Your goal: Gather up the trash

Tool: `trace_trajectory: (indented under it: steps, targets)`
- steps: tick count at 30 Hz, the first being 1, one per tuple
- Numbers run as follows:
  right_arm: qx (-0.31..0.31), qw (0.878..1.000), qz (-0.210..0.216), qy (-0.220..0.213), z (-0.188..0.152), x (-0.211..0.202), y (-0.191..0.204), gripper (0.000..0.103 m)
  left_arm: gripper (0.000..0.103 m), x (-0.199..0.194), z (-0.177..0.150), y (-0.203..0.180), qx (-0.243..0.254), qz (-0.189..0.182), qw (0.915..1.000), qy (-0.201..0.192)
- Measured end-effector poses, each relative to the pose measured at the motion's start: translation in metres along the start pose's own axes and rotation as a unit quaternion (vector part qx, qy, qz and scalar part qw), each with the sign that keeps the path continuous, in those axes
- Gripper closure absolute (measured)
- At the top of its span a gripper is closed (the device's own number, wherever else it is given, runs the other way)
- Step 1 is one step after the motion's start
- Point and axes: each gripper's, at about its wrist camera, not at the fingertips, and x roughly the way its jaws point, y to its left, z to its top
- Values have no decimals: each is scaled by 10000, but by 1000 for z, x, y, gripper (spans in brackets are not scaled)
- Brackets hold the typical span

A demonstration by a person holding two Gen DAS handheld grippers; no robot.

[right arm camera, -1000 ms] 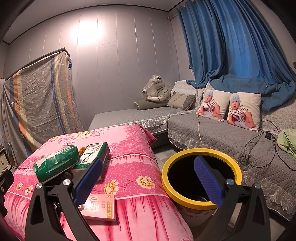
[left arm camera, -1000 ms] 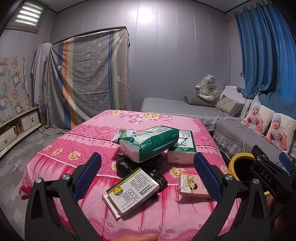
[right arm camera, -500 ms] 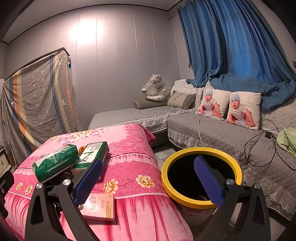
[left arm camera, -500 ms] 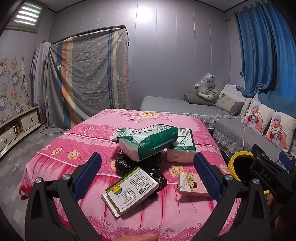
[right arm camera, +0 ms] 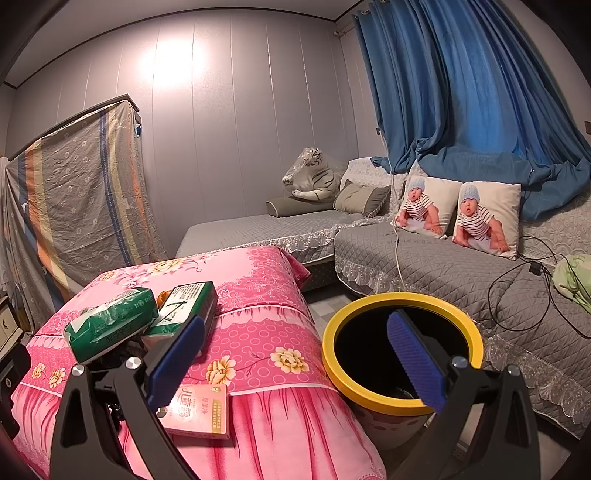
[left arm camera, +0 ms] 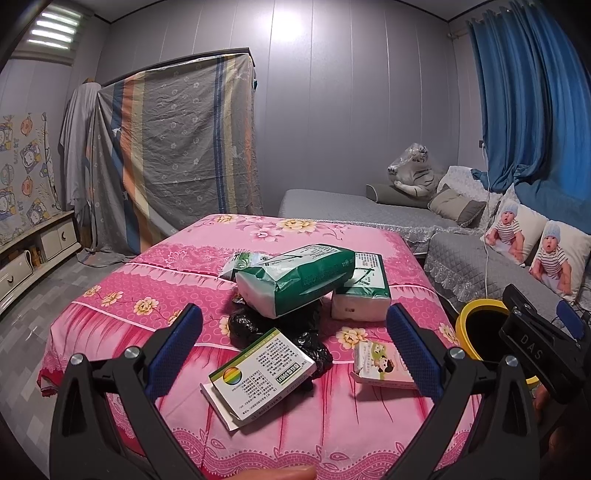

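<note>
left gripper (left arm camera: 293,345): spread wide, empty, above white box (left arm camera: 260,373) | right gripper (right arm camera: 295,360): spread wide, empty, beside yellow-rimmed bin (right arm camera: 400,400)

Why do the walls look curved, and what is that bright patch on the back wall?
Both views are fisheye, so the wall panels bow toward the edges and the corners go black. In the right wrist view, glare whitens the wall; the left wrist view shows the same patch. The bin interior is in deep shadow.

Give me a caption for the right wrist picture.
Open right gripper hovers between a pink box on the bed and the yellow-rimmed bin.
</note>
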Motion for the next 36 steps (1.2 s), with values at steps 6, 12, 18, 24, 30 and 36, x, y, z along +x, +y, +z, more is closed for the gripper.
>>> trace_trajectory:
  steps: [6,12,18,24,30,36]
  targets:
    - [6,10000,3,6,3,-1,-1,7,8,1,0,0,3,0,10000,7]
    - [7,10000,13,30,-2,4,1,7,8,0,-1,0,-3,-2,10000,20]
    - [7,10000,8,21,-4,3,2,7,8,1,0,0,-1,6,10000,18]
    - [20,10000,7,17,-3,4,1,7,8,1,0,0,8,13,10000,28]
    - [-9,10000,-17,-3,-3,1,0,7,8,2,0,3,-20,-10,10000,92]
    - [-404,9965,701,-225,2,-1,9,7,8,17,5,27,-365,-447,9970,507]
